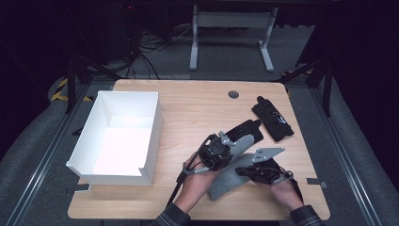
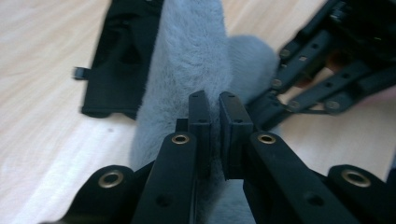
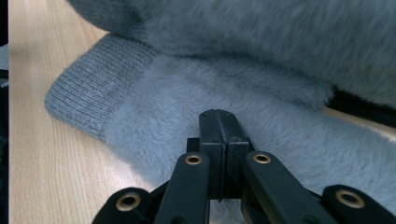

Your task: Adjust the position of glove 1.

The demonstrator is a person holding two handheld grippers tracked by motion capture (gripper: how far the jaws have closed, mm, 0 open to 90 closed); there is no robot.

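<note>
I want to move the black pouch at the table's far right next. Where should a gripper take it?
Judging by its pose, the black pouch lies flat and slanted; come from above and pinch across its narrow width near the middle, where the edges are free.

Dim surroundings, glaring white box (image 1: 123,136), blurred close-ups.

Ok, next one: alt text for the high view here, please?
Two hand-held grippers, the left gripper and the right gripper, both pinch a fuzzy grey sock near the front of a wooden table. A white box sits at the left and a black item lies at the right.
</note>
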